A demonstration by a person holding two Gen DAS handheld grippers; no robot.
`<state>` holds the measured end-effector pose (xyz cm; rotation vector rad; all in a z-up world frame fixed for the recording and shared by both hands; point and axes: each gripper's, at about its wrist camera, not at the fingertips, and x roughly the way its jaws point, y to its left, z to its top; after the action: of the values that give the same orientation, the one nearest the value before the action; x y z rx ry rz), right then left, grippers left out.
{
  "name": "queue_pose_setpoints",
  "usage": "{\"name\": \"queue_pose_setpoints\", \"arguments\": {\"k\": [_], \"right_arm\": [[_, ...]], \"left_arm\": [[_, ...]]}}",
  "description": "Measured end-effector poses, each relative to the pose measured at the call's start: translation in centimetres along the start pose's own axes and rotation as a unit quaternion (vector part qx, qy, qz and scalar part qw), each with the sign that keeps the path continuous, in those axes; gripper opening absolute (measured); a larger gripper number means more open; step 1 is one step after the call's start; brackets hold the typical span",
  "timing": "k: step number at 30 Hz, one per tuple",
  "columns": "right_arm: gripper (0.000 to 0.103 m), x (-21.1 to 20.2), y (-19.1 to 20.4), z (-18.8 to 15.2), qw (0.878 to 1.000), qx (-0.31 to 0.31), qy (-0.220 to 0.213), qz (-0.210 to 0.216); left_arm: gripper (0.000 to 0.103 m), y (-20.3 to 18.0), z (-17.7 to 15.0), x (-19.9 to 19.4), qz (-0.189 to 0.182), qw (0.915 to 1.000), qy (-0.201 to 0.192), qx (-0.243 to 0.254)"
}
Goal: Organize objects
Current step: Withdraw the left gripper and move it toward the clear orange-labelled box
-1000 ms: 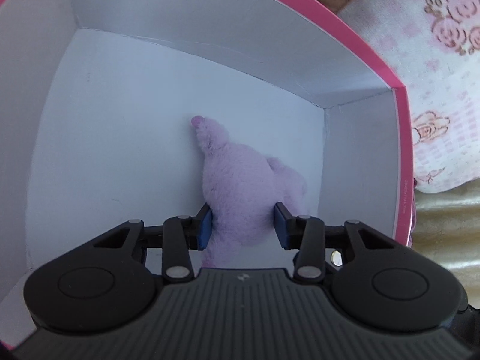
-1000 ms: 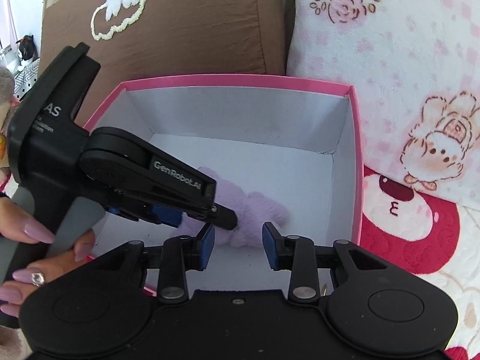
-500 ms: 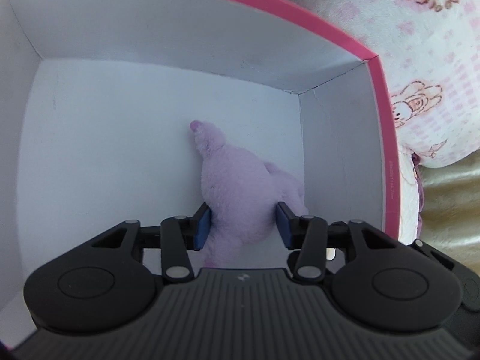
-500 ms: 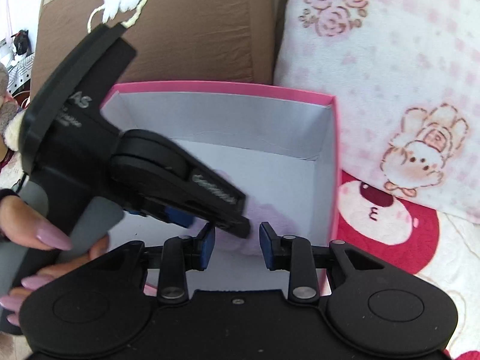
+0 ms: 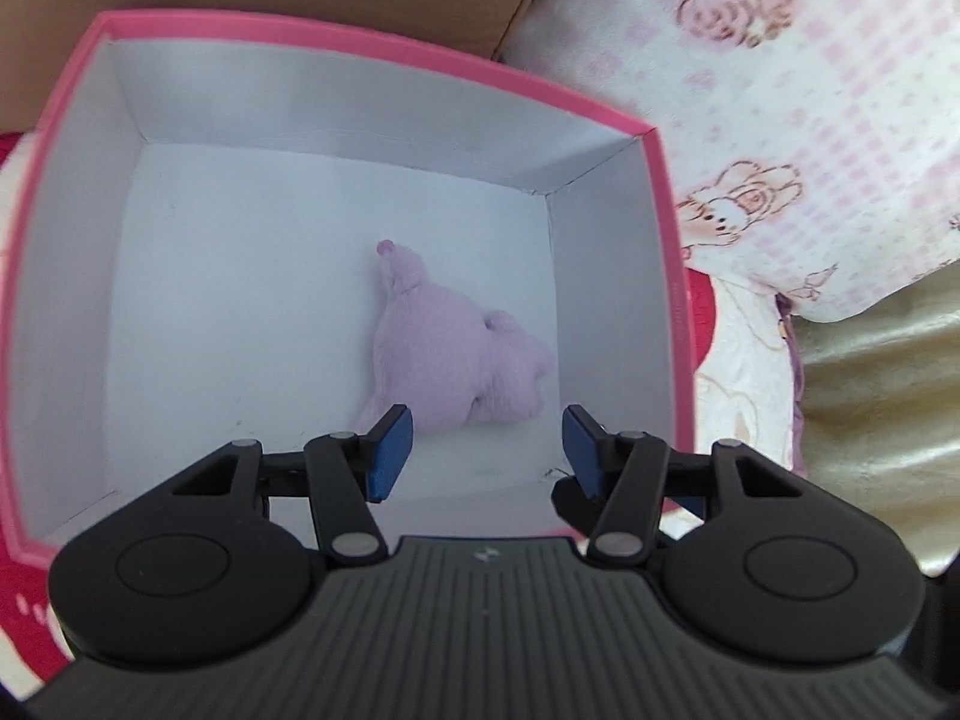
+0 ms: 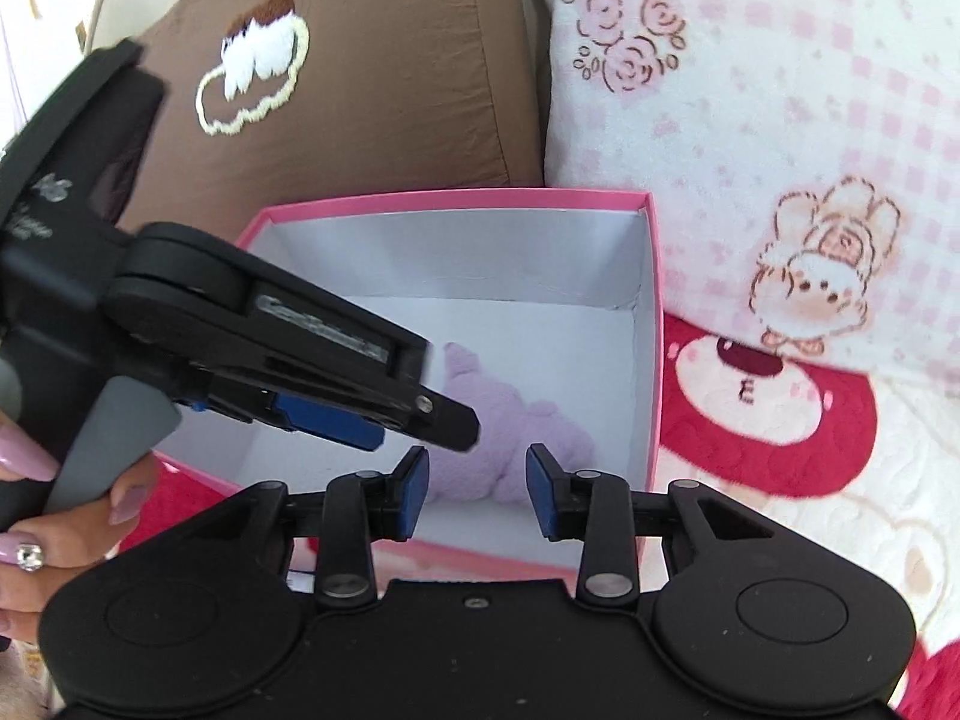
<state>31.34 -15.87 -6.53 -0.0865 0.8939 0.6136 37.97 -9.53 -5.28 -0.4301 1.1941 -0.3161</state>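
Note:
A lilac plush toy (image 5: 450, 354) lies on the white floor of a pink box (image 5: 360, 45), near its right wall. My left gripper (image 5: 485, 456) is open and empty, raised above the toy's near end and apart from it. In the right wrist view the same toy (image 6: 510, 432) lies in the box (image 6: 456, 199), and the left gripper's body (image 6: 288, 360) hangs over the box's left side. My right gripper (image 6: 477, 489) is open and empty, held above the box's near edge.
The box sits on a red and cream quilt (image 6: 780, 420). A brown pillow (image 6: 360, 90) stands behind it. A white and pink pillow with rabbit and rose prints (image 6: 810, 150) lies at the back right.
My left gripper has opened and let go of the plush toy, then risen and drawn back from it. The toy now lies free in the box. My right gripper has also drawn back.

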Motion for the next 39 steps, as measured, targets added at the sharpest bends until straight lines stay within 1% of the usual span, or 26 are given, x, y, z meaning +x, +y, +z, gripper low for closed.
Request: {"name": "queue_pose_setpoints", "arguments": {"k": [1,3,7,10,19,22,25,28,31,33,34,35,37,38,39], "right_arm": [[0.041,-0.4,0.1,0.0,1.000,0.003,-0.001,-0.005],[0.041,-1.3,0.8,-0.1,1.000,0.005,-0.003,-0.010],[0.041,-3.1,1.3,-0.2,1.000,0.011,-0.009,-0.012],[0.041,-4.9,1.9,-0.3,1.000,0.009,-0.012,-0.009],[0.047,-9.6,3.8,-1.7,1.000,-0.007,-0.021,-0.003],[0.054,-11.1,4.4,-2.4,1.000,-0.010,-0.025,-0.002],[0.056,-12.3,5.2,-2.9,1.000,-0.014,-0.026,0.000],[0.061,-13.5,5.8,-3.4,0.999,-0.016,-0.028,0.009],[0.064,-14.4,6.6,-3.9,0.999,-0.023,-0.029,0.010],[0.067,-14.8,7.1,-4.3,0.999,-0.030,-0.026,0.007],[0.069,-15.0,7.3,-4.6,0.999,-0.034,-0.025,0.005],[0.076,-15.2,7.5,-4.9,0.999,-0.038,-0.025,0.003],[0.085,-15.7,7.9,-5.7,0.999,-0.048,-0.026,0.000],[0.087,-15.9,8.0,-6.1,0.998,-0.052,-0.027,-0.001],[0.087,-16.1,8.2,-6.5,0.998,-0.056,-0.027,-0.001]], "left_arm": [[0.053,-0.1,0.1,-0.9,0.005,1.0000,-0.004,0.004],[0.053,-1.1,-0.1,-1.4,0.009,0.9998,-0.007,0.014],[0.053,-1.3,-1.3,-4.9,0.032,0.9984,-0.015,0.044],[0.053,-1.4,-2.4,-7.1,0.040,0.9971,-0.019,0.062],[0.055,-2.3,-5.6,-12.6,0.039,0.9939,-0.031,0.098],[0.055,-2.5,-6.8,-14.3,0.037,0.9929,-0.035,0.108],[0.055,-2.5,-7.9,-15.6,0.036,0.9917,-0.032,0.119],[0.057,-2.5,-8.9,-16.3,0.037,0.9900,-0.029,0.134],[0.059,-2.3,-9.9,-16.7,0.031,0.9893,-0.025,0.140],[0.061,-1.9,-10.4,-16.8,0.029,0.9902,-0.024,0.135],[0.061,-1.7,-10.8,-16.9,0.027,0.9907,-0.024,0.131],[0.061,-1.4,-11.1,-17.0,0.022,0.9915,-0.023,0.126],[0.063,-0.9,-11.7,-17.1,0.012,0.9925,-0.018,0.120],[0.064,-0.7,-11.9,-17.2,0.011,0.9925,-0.017,0.121],[0.064,-0.6,-12.3,-17.3,0.012,0.9923,-0.017,0.122]]}}
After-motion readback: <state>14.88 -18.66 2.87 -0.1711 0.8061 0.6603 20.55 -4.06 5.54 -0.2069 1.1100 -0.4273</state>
